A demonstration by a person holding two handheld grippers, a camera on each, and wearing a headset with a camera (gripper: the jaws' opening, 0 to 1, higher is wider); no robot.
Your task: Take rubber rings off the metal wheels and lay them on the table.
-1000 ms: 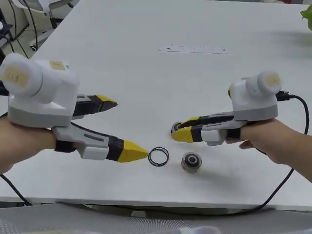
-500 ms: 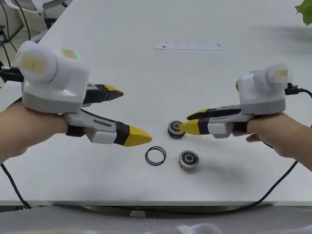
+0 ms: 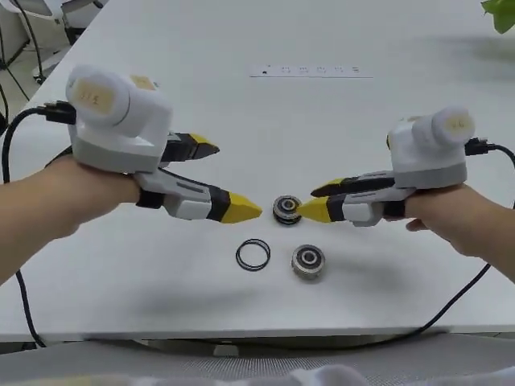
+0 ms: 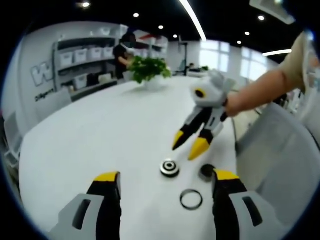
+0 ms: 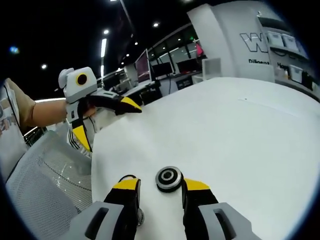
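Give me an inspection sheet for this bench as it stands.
Surface: white table, no marks seen.
Job's things: far wheel between the gripper tips; near wheel toward the table edge; rubber ring lying loose beside the near wheel.
Clutter: flat strip at the far side.
Grippers: left gripper open wide; right gripper open, tips close to the far wheel.
Cables: left cable; right cable.
Surroundings: plant; shelves.

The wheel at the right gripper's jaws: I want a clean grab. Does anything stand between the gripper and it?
Nothing visible does. The right gripper, jaws open, points straight at the wheel just ahead. The loose rubber ring and the second wheel lie off to one side; the left gripper is beyond the wheel, apart.
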